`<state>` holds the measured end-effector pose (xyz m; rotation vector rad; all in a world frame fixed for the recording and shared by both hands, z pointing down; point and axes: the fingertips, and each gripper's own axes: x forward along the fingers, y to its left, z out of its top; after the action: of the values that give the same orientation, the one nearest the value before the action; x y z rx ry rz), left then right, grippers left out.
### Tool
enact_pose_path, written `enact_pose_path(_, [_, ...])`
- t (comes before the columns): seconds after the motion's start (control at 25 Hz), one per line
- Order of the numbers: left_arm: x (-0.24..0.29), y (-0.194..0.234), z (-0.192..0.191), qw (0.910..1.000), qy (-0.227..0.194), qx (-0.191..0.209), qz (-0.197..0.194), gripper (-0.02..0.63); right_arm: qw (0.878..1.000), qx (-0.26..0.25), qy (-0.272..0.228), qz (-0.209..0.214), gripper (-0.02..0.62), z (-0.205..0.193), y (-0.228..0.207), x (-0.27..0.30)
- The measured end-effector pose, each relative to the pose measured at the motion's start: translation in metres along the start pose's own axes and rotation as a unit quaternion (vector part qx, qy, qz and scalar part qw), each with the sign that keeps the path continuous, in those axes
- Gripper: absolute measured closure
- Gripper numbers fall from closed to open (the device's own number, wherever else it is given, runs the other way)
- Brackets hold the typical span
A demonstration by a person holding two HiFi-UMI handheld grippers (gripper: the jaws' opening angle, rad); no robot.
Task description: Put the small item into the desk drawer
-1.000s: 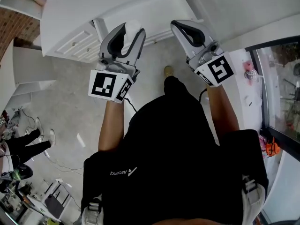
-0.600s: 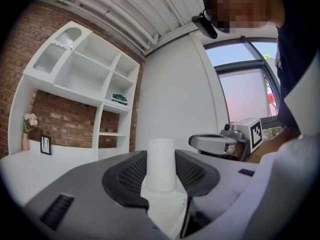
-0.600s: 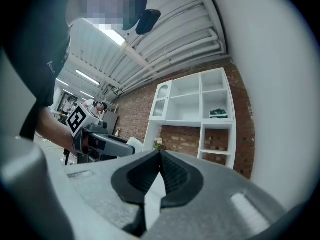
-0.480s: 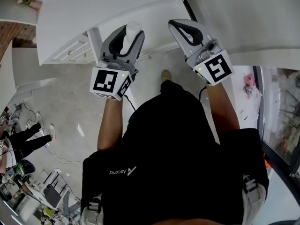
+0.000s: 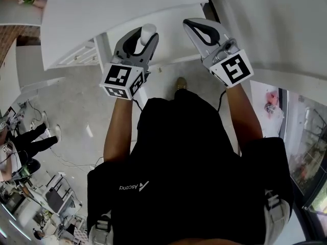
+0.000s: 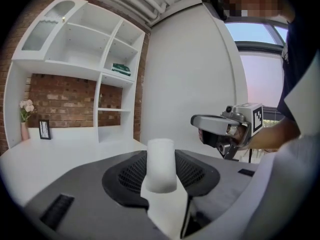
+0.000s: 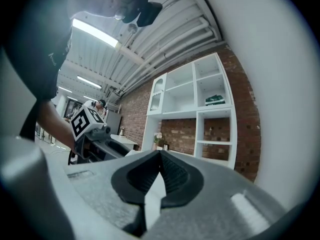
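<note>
Left gripper view is showing the left gripper [image 6: 161, 176] clamping its jaws on the small item [image 6: 161, 165], a pale white, smooth-sided stub with a rounded top that is standing upright between the black ribbed pads and sticking out above them. It is looking light and slightly soft, possibly foam or wax, though the material is not clear. In the right gripper view the right gripper [image 7: 160, 159] is keeping its jaws together at the tips with nothing between them.

From the head view the person is standing on the floor with both grippers raised in front of the chest, and the white desk [image 5: 102, 9] is lying just beyond them on the far side. The drawer fronts [image 5: 79, 57] are sitting at the far left under the desktop and appear to be closed. So the pickup is looking done; opening a drawer, placing the item inside and letting go are all waiting to be done.
</note>
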<state>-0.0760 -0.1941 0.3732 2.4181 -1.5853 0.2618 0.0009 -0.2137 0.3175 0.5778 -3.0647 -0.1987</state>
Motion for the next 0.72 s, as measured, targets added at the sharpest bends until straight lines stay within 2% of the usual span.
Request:
enact_pose_path(0.36, [0.048,0.033,-0.035,0.9973,0.07,-0.021,0.001,0.437,1.0,0.02,0.019,-0.001,0.595,-0.026,-0.029,0.027])
enact_pose_path(0.72, [0.076,0.041,-0.084,0.9893,0.142,-0.031,-0.011,0.437,0.999,0.008,0.045,-0.006,0.595,-0.045,-0.037,0.03])
